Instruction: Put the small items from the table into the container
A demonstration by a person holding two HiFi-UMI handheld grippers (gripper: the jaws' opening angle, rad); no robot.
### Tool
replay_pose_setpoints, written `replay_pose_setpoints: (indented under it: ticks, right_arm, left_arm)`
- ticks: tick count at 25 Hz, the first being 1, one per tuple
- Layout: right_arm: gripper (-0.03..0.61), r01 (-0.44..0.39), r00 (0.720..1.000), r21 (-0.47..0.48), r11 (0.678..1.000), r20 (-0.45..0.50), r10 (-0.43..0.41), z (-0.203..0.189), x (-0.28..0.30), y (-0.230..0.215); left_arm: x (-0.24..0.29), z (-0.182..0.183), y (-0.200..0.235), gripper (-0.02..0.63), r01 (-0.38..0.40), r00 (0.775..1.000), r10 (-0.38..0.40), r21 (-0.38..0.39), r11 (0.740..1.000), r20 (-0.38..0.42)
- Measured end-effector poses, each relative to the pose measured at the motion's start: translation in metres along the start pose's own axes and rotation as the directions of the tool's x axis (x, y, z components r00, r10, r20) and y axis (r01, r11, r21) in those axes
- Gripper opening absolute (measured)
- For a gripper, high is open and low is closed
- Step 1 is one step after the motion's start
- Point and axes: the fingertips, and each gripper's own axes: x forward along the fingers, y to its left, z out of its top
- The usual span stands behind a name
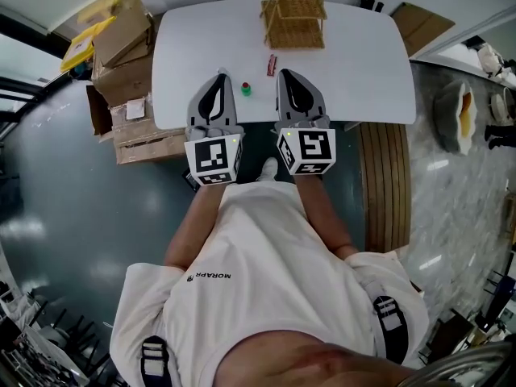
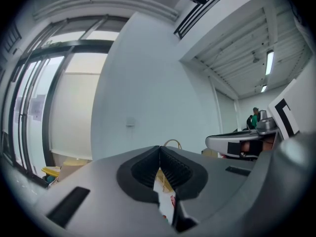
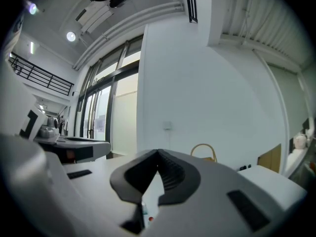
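A white table bears a wicker basket at its far edge. Just in front of the basket lies a small red packet, and nearer to me a small green and red item. My left gripper and right gripper reach side by side over the near table edge, with the green item between them. Both are shut with nothing in them. In the left gripper view the left gripper shows the red packet through the gap below its tips. The right gripper has the basket handle behind it.
Stacked cardboard boxes stand left of the table, with a yellow thing on them. A slatted wooden bench runs along the right, below the table. More cardboard leans at the table's far right corner. My shoe is under the near edge.
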Motion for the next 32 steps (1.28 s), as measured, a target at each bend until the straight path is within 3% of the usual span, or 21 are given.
replay_pose_setpoints:
  ticks: [7,14,21,29,32]
  right_arm:
    - [0.012,-0.062,0.998,-0.001,0.998,-0.018,0.062,-0.008,0.021,-0.023]
    - [0.012,-0.07,0.996,0.017,0.997,-0.052,0.071,-0.018,0.05,-0.027]
    - [0.012,-0.131,0.987,0.029,0.991,-0.091,0.133,-0.027,0.082,-0.018]
    - [0.012,-0.144,0.972,0.017,0.989,-0.186,0.145,-0.059,0.123,-0.011]
    - [0.014,-0.184,0.956,0.013,0.983,-0.229,0.182,-0.073,0.14,0.0]
  left_arm:
    - [0.03,-0.003,-0.006,0.004,-0.052,0.999,0.052,-0.006,0.999,-0.012]
    - [0.052,-0.006,0.01,0.005,-0.049,0.998,0.049,-0.014,0.999,-0.026]
    - [0.072,-0.015,0.029,0.004,-0.045,0.998,0.044,-0.027,0.999,-0.034]
    - [0.084,-0.023,0.056,0.005,-0.046,0.998,0.045,-0.031,0.998,-0.038]
    - [0.089,-0.028,0.065,0.005,-0.054,0.998,0.052,-0.04,0.998,-0.044]
